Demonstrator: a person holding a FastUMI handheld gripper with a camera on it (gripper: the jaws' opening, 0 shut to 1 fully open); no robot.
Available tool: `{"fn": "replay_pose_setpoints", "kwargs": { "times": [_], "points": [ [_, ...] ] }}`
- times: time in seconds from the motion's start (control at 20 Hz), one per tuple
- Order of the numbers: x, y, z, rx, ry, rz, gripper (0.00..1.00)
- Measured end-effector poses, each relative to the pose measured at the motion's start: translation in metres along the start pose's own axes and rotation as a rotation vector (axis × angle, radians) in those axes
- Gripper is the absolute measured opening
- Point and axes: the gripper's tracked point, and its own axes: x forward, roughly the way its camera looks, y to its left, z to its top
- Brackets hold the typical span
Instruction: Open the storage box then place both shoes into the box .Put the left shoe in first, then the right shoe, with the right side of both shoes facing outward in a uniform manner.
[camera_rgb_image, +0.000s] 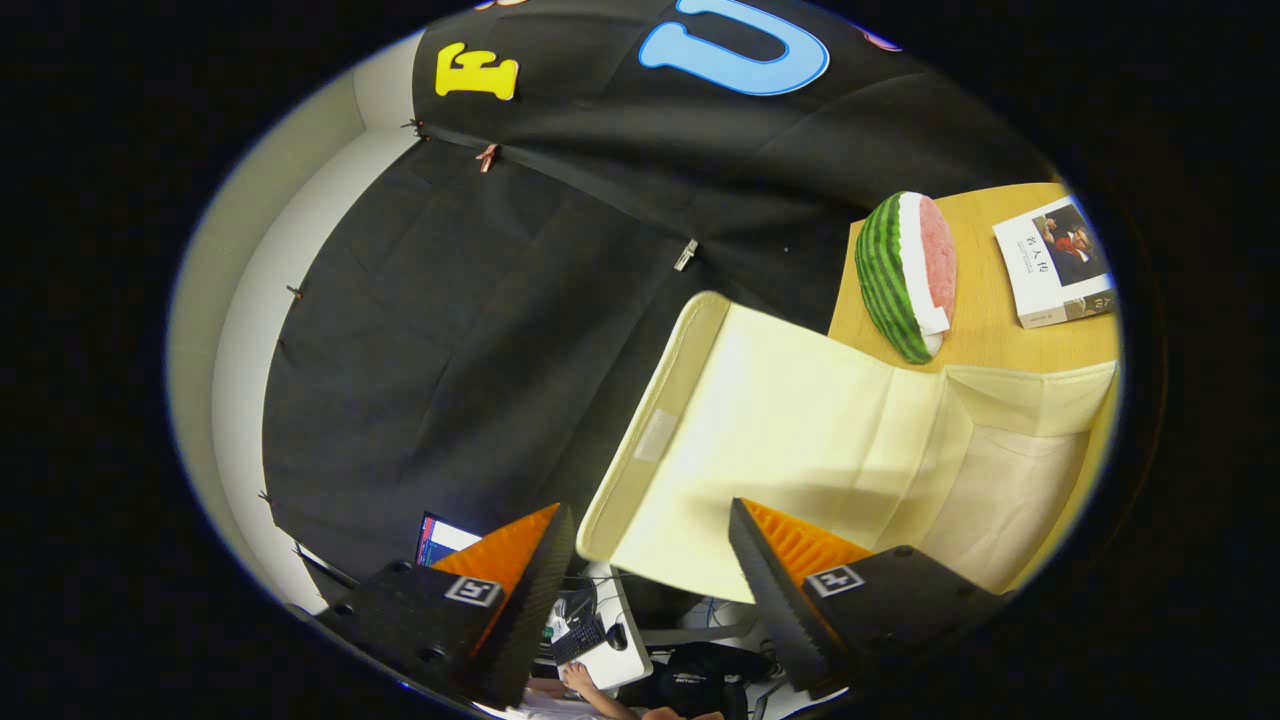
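storage box (800, 420) lid raised, tool (652, 525) open

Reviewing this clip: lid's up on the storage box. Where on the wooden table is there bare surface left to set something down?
Bare wood shows on the table between the watermelon slice and the book, and below the book along the storage box edge. The raised lid crowds the near side. The gripper is open, its fingers flanking the lid's corner.

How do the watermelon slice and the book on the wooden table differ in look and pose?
The watermelon slice is thick and rounded, striped green with a pink face; the book is flat, rectangular and mostly white. The slice stands on edge; the book lies flat. Both rest on the wooden table, beyond the storage box and the open gripper.
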Motion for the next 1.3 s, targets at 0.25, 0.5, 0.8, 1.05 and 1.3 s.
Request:
{"fn": "replay_pose_setpoints", "kwargs": {
  "times": [0.25, 0.5, 0.8, 1.05, 1.3],
  "points": [
    [-0.044, -0.005, 0.011, -0.149, -0.101, -0.08, 0.96],
    [-0.129, -0.005, 0.031, -0.43, -0.25, -0.221, 0.96],
    [-0.255, -0.049, 0.037, -0.587, -0.412, -0.459, 0.96],
    [-0.337, -0.119, 0.014, -0.577, -0.404, -0.652, 0.97],
    [-0.391, -0.205, -0.034, -0.512, -0.332, -0.831, 0.96]
  ]
}}
